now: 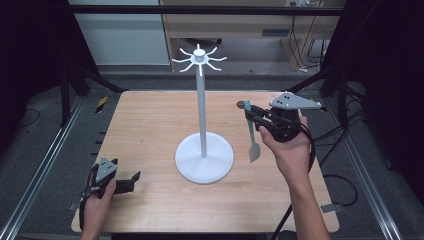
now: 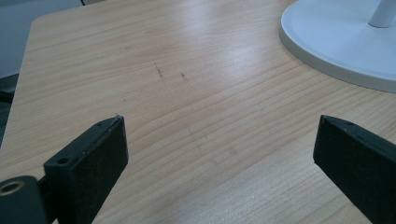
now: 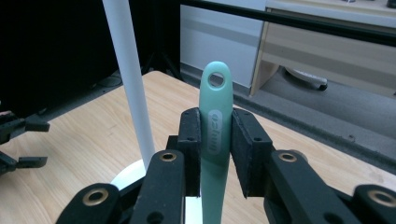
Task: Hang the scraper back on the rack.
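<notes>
The right gripper (image 1: 248,111) was clamped on the handle of a pale green spatula (image 1: 251,135), blade hanging down above the wooden table (image 1: 150,125), just right of the white hook stand (image 1: 202,107). The left gripper (image 1: 134,181) rested at the table's near left corner, its 2 jaws spread wide with nothing between them.

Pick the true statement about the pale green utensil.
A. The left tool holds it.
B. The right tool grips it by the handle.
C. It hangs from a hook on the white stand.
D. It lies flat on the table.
B: the right tool has its jaws closed on the green utensil's handle, just below the hanging hole, above the table.
</notes>
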Action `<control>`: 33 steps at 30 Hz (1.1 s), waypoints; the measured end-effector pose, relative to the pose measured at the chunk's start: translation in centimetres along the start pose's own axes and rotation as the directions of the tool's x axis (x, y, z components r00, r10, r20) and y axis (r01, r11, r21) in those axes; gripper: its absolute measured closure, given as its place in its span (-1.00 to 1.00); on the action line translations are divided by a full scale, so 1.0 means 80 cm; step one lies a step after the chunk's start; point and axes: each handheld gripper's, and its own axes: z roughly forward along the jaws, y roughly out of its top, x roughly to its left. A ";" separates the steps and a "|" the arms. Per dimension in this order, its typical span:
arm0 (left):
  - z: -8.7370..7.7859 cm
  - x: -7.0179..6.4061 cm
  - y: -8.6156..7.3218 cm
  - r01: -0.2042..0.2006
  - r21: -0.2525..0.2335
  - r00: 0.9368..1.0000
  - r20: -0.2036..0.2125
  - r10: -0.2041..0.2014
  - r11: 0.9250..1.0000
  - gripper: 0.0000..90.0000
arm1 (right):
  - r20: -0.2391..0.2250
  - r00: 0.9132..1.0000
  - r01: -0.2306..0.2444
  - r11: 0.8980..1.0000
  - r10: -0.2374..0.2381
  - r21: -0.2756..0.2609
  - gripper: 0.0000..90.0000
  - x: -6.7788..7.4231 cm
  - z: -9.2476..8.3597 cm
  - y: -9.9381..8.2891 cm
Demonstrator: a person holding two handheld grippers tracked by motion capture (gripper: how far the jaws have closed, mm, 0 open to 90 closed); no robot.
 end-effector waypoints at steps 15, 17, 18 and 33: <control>-0.001 0.000 0.000 0.004 -0.003 1.000 0.000 -0.004 1.000 -0.94 | -0.007 1.000 0.010 1.000 -0.010 -0.029 0.65 0.008 0.001 0.032; -0.001 0.000 0.000 0.001 -0.002 1.000 0.000 -0.001 1.000 -0.94 | -0.009 1.000 0.009 1.000 -0.010 -0.030 0.65 0.009 0.001 0.033; 0.000 0.000 0.000 -0.001 -0.001 1.000 0.001 0.001 1.000 -0.94 | -0.015 1.000 0.009 0.999 -0.009 -0.035 0.65 0.011 0.001 0.035; -0.001 -0.001 0.000 0.001 -0.001 1.000 0.008 -0.001 1.000 -0.94 | -0.032 0.999 0.014 0.998 -0.016 -0.066 0.65 0.021 0.000 0.054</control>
